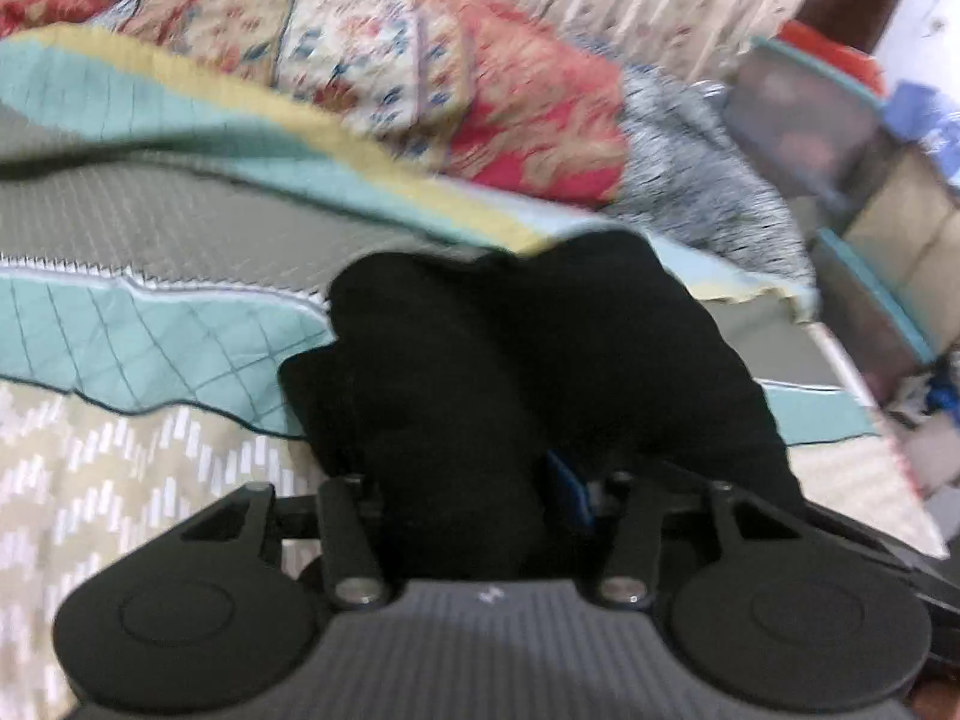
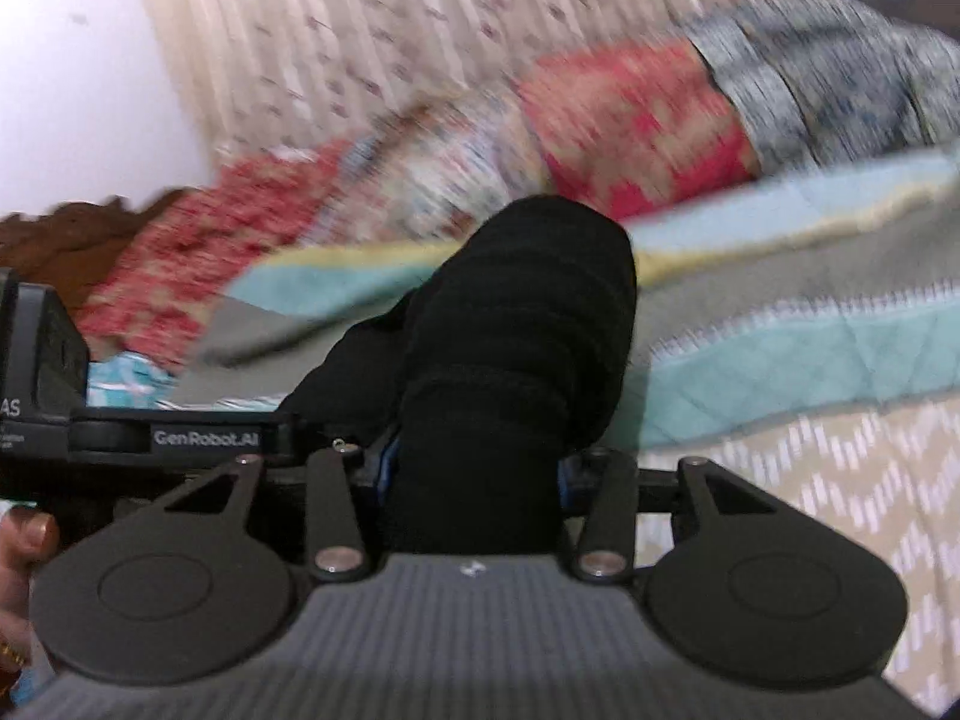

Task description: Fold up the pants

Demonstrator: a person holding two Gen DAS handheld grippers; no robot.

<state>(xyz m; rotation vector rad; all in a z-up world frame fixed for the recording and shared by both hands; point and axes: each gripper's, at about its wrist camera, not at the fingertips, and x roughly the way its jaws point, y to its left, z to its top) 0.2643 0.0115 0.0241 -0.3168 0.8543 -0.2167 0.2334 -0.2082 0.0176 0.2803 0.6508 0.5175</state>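
The black pants (image 1: 528, 360) fill the middle of the left wrist view, bunched and lifted over the quilted bed cover (image 1: 150, 324). My left gripper (image 1: 480, 498) is shut on the pants; the cloth hides its fingertips. In the right wrist view a ribbed black part of the pants (image 2: 516, 348), likely the waistband, stands up between the fingers. My right gripper (image 2: 474, 480) is shut on it. The left gripper's body (image 2: 180, 438) shows close at the left of the right wrist view. Both views are blurred by motion.
A red floral quilt (image 1: 480, 90) and a grey speckled blanket (image 1: 708, 180) lie at the far side of the bed. A striped curtain (image 2: 420, 30) hangs behind. Boxes and a storage rack (image 1: 840, 138) stand beyond the bed's right edge.
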